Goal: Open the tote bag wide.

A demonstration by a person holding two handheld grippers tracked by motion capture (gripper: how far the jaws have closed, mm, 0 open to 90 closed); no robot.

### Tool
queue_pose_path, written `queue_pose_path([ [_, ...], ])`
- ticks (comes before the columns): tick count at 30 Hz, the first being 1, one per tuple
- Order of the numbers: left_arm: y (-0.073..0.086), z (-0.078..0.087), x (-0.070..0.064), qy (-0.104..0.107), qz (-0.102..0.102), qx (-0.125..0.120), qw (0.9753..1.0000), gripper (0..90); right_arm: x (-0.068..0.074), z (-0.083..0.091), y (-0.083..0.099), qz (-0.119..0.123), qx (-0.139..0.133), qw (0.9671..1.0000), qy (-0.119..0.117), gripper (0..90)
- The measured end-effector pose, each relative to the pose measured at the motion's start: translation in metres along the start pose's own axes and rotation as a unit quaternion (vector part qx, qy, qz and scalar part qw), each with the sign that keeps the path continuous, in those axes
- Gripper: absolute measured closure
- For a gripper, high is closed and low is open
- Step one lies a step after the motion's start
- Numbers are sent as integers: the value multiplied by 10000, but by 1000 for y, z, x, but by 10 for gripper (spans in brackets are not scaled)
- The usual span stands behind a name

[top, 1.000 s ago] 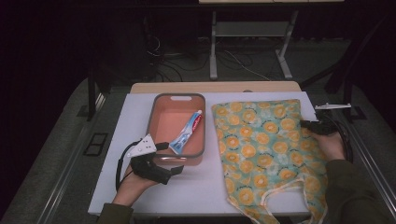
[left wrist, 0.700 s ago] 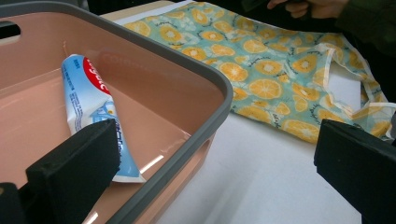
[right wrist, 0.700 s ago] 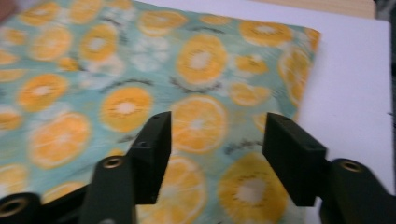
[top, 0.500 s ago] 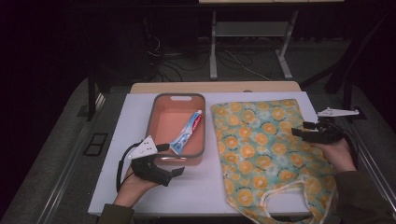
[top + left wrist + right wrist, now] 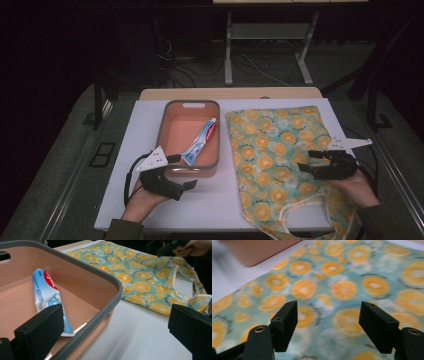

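right tongs [image 5: 314, 161] lower (over bag [image 5: 272, 150]), nearer

The right gripper [image 5: 328, 322] hangs with jaws wide apart over the orange-slice patterned cloth bag [image 5: 342, 287]; a pink tub's wall [image 5: 259, 250] sits beyond it.

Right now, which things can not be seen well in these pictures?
- Toothpaste tube: in the left gripper view its lower end is hidden behind one black jaw, and the print is too small to read.
- Tote bag: in the high view its handles are cut off by the bottom edge.
- Pink bin: in the right gripper view it is blurred and cut off by the top edge.
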State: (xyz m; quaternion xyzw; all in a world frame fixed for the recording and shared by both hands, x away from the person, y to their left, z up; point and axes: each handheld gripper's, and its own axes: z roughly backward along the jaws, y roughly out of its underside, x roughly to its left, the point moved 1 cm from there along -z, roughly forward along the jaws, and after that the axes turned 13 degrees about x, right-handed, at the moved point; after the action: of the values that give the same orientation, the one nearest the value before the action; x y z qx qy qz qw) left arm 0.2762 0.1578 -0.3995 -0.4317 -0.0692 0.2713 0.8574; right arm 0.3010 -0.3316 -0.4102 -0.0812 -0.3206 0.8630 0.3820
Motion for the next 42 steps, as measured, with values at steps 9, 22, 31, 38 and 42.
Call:
queue_pose_path([
  [9,-1,-3,-2,25,-23,44,10000,0,46,-20,4,683,301,9963,-421,308],
  [22,-1,-6,-4,57,-48,86,9999,0,84,-50,5,1348,688,9829,-1050,306],
  [31,-1,-8,-5,77,-55,105,9999,0,101,-63,12,2036,1012,9703,-831,471],
  [38,-2,-10,-6,100,-62,126,9999,0,102,-62,11,2053,970,9701,-860,852],
  [42,-2,-10,-6,100,-69,130,9998,0,102,-63,11,2019,981,9703,-904,900],
])
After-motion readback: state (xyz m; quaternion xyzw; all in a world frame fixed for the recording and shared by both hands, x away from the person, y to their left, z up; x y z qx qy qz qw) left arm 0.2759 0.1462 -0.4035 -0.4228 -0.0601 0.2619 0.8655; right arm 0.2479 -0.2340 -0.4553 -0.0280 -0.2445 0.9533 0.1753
